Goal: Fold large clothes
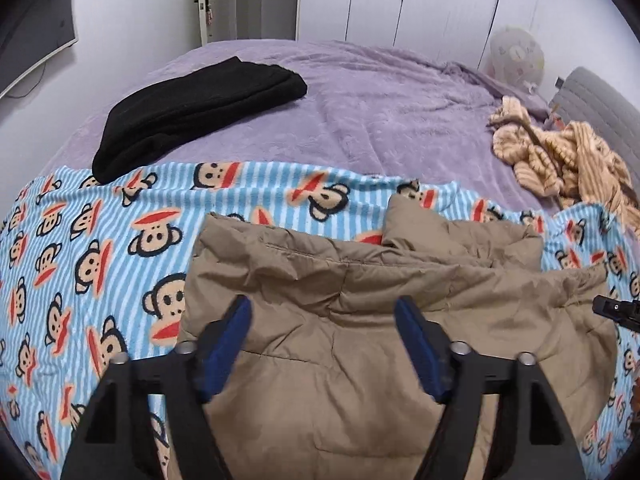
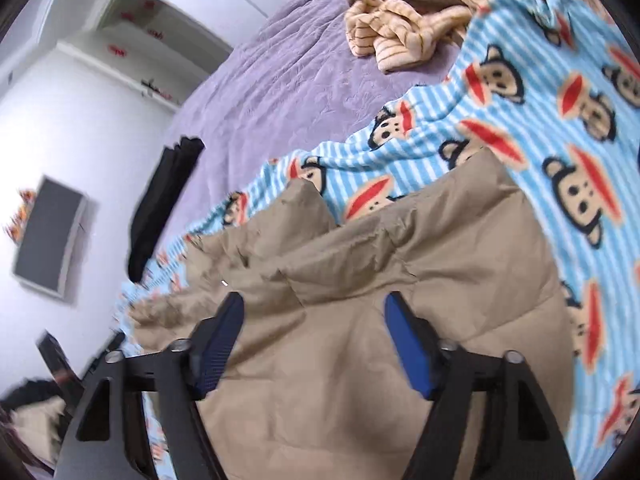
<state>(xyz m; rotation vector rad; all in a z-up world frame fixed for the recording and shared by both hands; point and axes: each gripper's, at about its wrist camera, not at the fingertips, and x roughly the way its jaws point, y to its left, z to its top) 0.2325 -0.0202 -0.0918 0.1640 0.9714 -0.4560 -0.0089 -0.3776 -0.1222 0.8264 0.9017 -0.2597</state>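
the tan padded jacket [image 1: 360,320] is seen folded on the monkey-print blanket [image 1: 100,240], directly beneath both grippers; the left gripper [image 1: 322,312] and right gripper [image 2: 314,308] are parted, nothing grasped, its long axis running crosswise to the fingers

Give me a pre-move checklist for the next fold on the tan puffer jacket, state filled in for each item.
1. Left hand-held gripper free of fabric: ok, jaws open above the tan puffer jacket.
2. Right hand-held gripper free of fabric: ok, jaws open, nothing pinched.
3. Jacket lying on the monkey-print blanket: ok.
4. Jacket flat and even: not ok, far edge bunched and creased.
5. Black folded garment clear of the jacket: ok, apart on the purple bedspread.
6. Striped beige garment clear: ok, heaped off to the side.
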